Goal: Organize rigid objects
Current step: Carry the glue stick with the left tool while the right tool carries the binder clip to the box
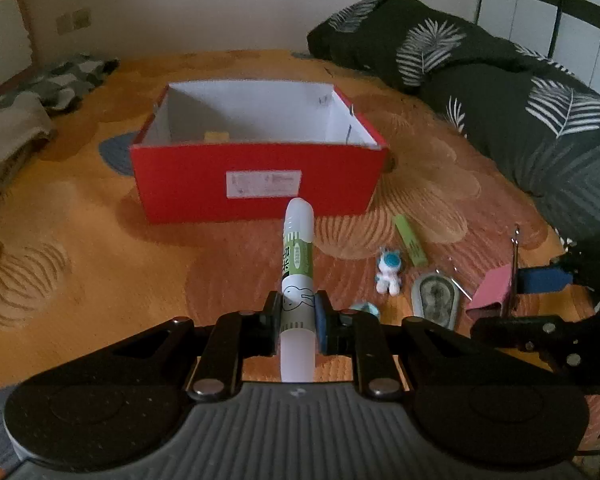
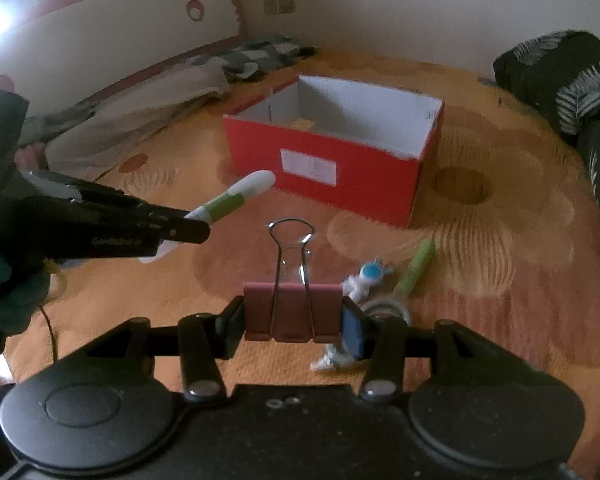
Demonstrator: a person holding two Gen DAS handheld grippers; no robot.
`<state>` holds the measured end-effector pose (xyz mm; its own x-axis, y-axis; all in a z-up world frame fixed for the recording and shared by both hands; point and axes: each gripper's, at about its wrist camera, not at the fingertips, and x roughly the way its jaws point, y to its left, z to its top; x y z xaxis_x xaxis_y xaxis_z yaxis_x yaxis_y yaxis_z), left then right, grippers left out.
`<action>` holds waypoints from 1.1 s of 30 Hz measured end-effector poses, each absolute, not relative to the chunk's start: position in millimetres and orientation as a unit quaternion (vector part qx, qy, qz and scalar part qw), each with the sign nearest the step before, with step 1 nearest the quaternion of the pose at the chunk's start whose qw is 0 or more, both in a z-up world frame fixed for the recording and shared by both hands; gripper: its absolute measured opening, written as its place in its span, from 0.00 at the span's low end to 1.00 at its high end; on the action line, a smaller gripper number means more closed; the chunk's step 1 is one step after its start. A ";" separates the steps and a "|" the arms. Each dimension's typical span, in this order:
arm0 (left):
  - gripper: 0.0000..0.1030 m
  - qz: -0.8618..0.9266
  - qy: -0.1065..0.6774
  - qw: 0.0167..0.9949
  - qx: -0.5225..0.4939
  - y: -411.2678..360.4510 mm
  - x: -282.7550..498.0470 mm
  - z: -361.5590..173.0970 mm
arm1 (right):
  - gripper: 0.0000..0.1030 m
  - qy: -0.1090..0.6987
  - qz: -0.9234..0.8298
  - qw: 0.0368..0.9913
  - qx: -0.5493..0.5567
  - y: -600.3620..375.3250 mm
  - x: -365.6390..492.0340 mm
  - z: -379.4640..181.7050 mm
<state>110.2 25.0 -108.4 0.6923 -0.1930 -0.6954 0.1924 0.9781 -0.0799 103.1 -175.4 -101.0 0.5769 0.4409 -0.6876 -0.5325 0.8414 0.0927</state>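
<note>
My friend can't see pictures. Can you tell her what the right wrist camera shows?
The right claw grips a pink binder clip above an orange rug, facing an open red box. At left, the other claw holds a white and green glue stick; a small toy figure lies on the rug.

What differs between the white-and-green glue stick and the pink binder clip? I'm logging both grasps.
The white-and-green glue stick is a slim tube; the pink binder clip is broad, with wire handles. The left tongs stand nearly shut on the stick; the right tongs stand wider across the clip. Both are held short of the red cardboard box.
</note>
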 end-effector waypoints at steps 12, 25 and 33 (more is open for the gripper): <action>0.16 -0.093 0.350 0.932 0.015 23.5 130.1 -72.5 | 0.46 0.326 0.256 0.906 -0.084 -160.2 136.8 -69.6; 0.16 -0.079 0.335 0.939 0.017 29.0 165.4 -65.8 | 0.46 0.288 0.225 0.927 -0.086 -141.5 185.7 -57.6; 0.16 -0.052 0.329 0.943 0.000 45.3 195.8 -55.7 | 0.46 0.273 0.205 0.935 -0.090 -131.9 215.6 -47.1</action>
